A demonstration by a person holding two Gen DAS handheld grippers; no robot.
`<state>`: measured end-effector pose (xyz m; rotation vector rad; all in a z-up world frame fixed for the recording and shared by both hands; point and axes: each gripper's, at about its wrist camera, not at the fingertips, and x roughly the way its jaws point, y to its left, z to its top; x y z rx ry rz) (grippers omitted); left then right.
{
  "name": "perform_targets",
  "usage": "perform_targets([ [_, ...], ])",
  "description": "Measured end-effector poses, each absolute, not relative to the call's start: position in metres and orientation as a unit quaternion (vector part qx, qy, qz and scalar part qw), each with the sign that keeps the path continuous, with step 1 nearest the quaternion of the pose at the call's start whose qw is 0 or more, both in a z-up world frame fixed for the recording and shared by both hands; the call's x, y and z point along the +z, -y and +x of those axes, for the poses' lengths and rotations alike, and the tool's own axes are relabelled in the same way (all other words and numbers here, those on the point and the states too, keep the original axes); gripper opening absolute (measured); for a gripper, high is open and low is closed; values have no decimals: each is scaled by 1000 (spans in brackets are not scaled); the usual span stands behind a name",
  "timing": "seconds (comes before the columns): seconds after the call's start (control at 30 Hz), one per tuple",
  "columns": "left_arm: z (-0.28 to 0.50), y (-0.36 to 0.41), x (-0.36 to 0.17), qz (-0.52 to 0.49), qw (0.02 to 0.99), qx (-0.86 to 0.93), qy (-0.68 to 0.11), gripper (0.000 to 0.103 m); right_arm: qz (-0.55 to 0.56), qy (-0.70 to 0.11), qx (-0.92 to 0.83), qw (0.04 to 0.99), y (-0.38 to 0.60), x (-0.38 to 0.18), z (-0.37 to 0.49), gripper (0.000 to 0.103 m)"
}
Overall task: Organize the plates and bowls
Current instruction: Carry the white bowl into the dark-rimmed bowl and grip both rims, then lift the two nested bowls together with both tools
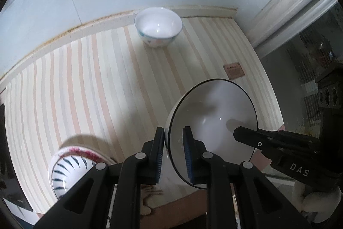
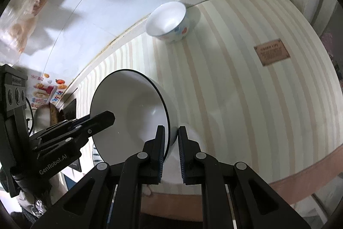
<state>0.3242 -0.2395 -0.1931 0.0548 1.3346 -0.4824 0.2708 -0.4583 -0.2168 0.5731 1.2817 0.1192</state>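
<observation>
Both grippers [image 1: 174, 150] [image 2: 171, 150] pinch opposite rims of black-rimmed bowl [image 1: 214, 119].

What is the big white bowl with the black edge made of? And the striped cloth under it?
The big white black-rimmed bowl looks like glazed ceramic: smooth, with a small bright glint inside, though it could be melamine. The cream-and-peach striped tablecloth seems woven fabric: matte, no shine.

"DAS" on right gripper [image 1: 244, 134]; "GenRobot.AI" on left gripper [image 2: 100, 119].
</observation>
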Motion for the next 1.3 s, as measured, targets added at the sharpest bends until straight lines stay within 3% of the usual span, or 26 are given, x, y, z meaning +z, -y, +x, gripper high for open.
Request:
perform_targets([
  [0.5, 310, 249, -266, 64, 708, -203, -673, 16, 264, -640, 36, 721, 446, -282, 246, 14],
  [1.3, 301, 256, -292, 113, 692, -187, -688, 16, 230, -669, 18, 706, 438, -298, 259, 15],
])
